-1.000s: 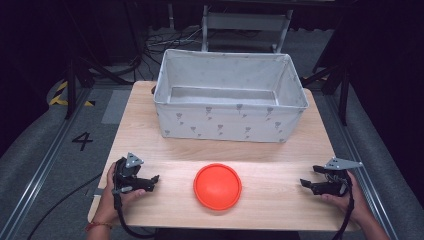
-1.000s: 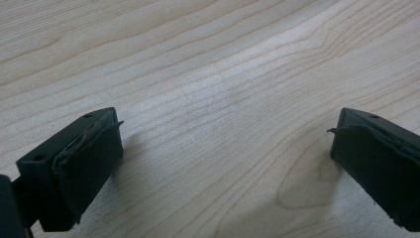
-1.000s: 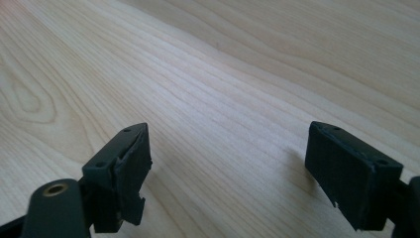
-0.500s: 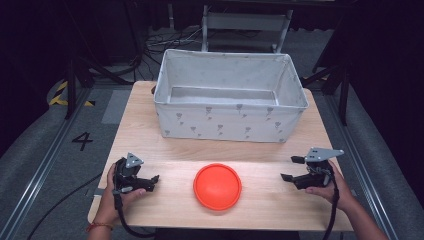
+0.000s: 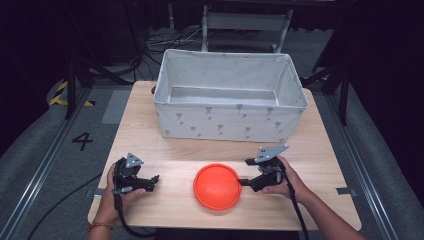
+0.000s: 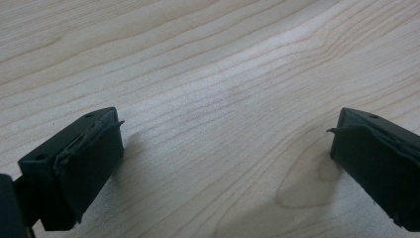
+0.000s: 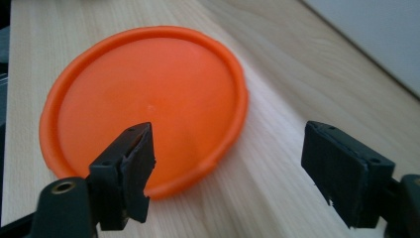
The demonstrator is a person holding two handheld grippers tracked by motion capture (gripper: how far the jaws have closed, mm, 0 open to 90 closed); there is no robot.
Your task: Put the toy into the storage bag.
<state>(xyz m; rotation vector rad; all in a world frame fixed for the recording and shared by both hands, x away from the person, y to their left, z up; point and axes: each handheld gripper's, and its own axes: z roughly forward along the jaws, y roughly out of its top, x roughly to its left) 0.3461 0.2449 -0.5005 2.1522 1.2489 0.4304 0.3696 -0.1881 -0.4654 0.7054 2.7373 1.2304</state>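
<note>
The orange plate [image 5: 217,186] lies flat on my wooden table [image 5: 320,165], near the front edge and about midway across. My right gripper [image 5: 243,172] sits just beside the plate's right rim; in the right gripper view one jaw hangs over the plate's near edge [image 7: 148,104] and the other over bare wood. Those jaws have just been closing a little but stand wide, with nothing pressed between them. My left gripper [image 5: 156,181] rests well apart from the plate at the front left, jaws spread wide over bare wood [image 6: 213,99] and holding nothing. Behind the plate, across the back half of the table, stands a white fabric bin [image 5: 225,122]. Nothing lies between either gripper and the plate.
</note>
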